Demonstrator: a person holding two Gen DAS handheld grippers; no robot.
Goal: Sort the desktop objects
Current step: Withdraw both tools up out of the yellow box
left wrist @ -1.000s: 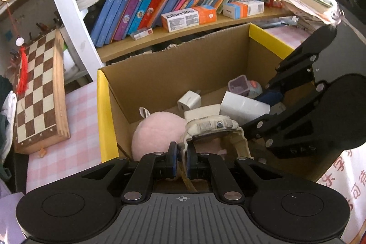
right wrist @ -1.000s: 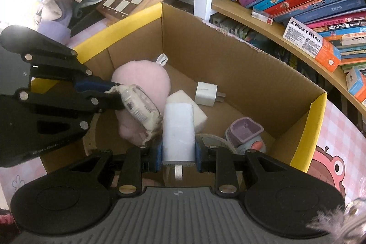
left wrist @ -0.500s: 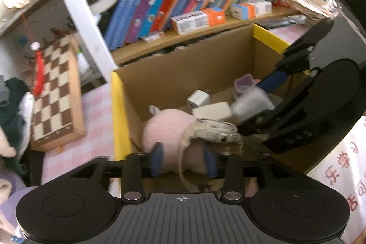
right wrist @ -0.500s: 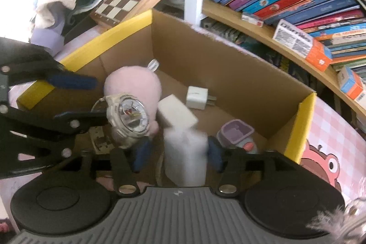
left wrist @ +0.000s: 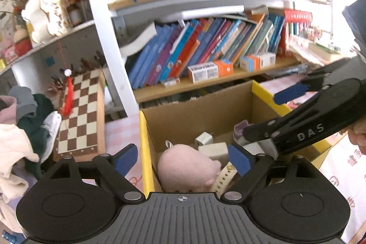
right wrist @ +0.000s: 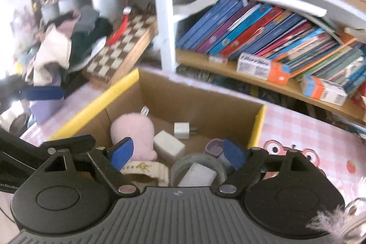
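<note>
Both grippers, left (left wrist: 181,160) and right (right wrist: 175,152), stand spread and empty above the box (right wrist: 194,104); the watch (right wrist: 143,168) lies at 6 o'clock, probably against the pink toy (right wrist: 133,132).

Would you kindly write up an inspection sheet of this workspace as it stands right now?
Surface: pink checked tablecloth under the box.
Job's things: cardboard box holds pink plush, cream watch, white charger plug, white block, tape roll.
Clutter: chessboard, heap of clothes.
Grippers: left claw open, empty; right claw open, empty.
Cables: nothing seen.
Surroundings: bookshelf of leaning books.
</note>
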